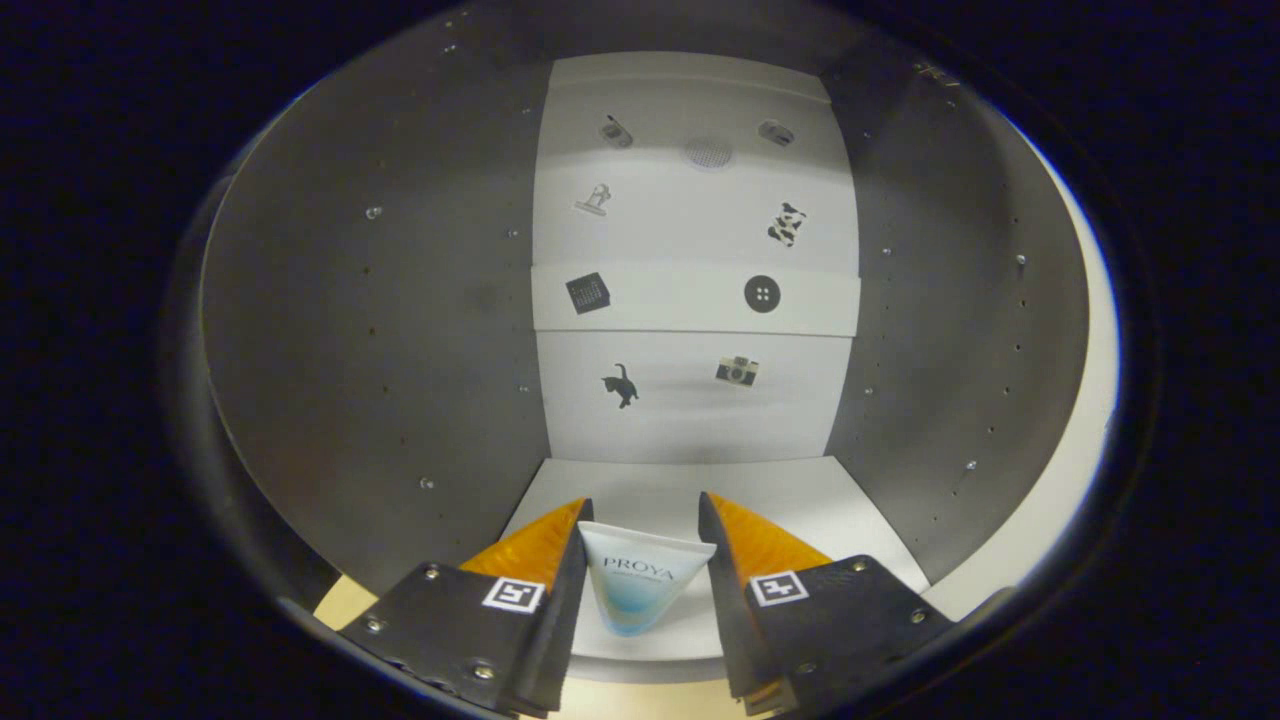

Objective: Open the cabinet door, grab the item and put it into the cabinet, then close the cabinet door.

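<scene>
Gripper [642, 520] was inside the cabinet [380, 330]. Tube [640, 585] sat between the fingers, long axis along them, flat end forward, over the front edge of the cabinet floor [690, 490]. Jaws part-open; contact with the tube unclear.

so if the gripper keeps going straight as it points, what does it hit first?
Probably the cabinet's back wall. The gripper points into the open cabinet with the tube between its fingers, and the floor ahead looks free up to that wall. How deep it is can't be judged.
</scene>
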Demonstrator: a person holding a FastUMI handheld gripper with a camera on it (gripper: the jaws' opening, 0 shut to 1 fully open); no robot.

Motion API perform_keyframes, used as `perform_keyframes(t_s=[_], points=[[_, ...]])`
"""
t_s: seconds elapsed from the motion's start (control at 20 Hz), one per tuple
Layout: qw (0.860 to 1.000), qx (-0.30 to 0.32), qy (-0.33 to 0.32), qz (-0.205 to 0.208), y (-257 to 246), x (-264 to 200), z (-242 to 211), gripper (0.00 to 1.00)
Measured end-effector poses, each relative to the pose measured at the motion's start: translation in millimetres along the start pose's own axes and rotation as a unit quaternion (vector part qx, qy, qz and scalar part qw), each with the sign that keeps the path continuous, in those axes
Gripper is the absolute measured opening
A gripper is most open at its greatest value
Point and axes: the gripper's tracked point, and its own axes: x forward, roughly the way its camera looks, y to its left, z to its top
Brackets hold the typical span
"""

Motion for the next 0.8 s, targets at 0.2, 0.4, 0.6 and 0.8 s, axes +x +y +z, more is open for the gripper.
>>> perform_keyframes(t_s=[0.2,0.4,0.6,0.8], points=[[1.000,-0.005,0.005,0.011,8,3,-4,0.64],[1.000,-0.005,-0.003,0.017,12,2,-1,0.96],[1.000,0.012,-0.021,0.020,10,-5,11,0.97],[0.998,0.016,-0.053,0.014,-1,-18,30,0.97]])
